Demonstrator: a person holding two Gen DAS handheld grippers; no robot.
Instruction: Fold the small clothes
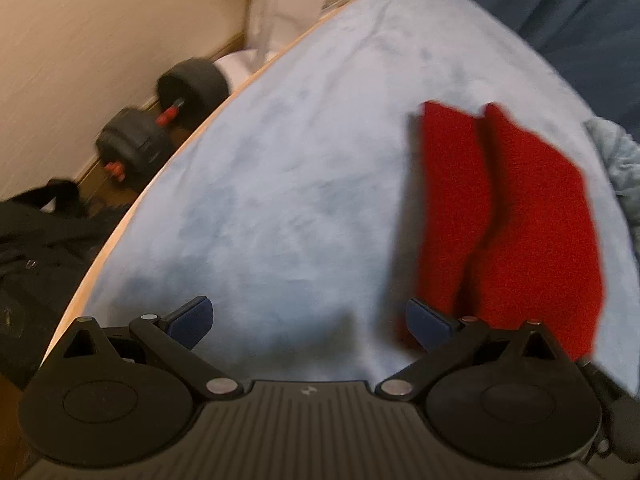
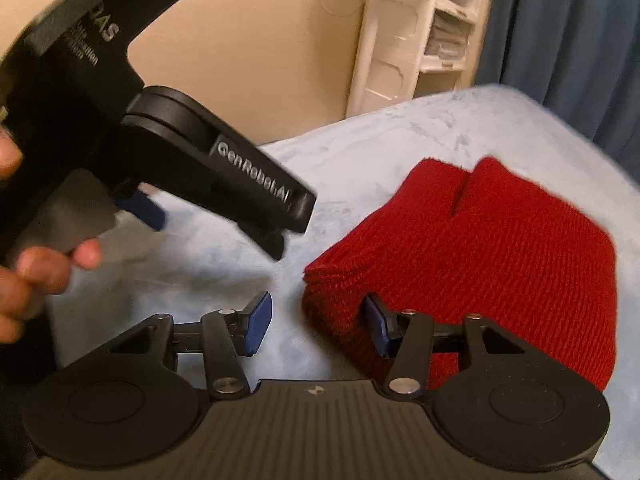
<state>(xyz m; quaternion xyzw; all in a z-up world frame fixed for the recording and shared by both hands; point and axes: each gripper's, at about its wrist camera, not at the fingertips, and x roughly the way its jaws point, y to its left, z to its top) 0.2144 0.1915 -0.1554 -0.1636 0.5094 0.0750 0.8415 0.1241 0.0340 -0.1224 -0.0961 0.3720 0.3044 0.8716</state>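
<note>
1. Two pairs of tongs hover over a desk (image 1: pixel 280 160) covered in pale blue plush cloth, each held by a person; part of one hand (image 2: pixel 24 276) shows at the left edge of the right wrist view.
2. Left tongs (image 1: pixel 308 324) are spread wide and empty, above bare cloth near the desk's left edge.
3. Right tongs (image 2: pixel 318 328) are released, one pad over the cloth, the other over the garment's near left corner, pressing nothing.
4. Red knitted garment (image 2: pixel 480 264) lies folded in layers toward the desk's right side.
5. Judgement: a fold looks just laid down; next, smooth it or fetch another piece.
6. Motion blur softens everything; the garment's kind is unclear, and its near edge is hidden behind the tongs.
</note>
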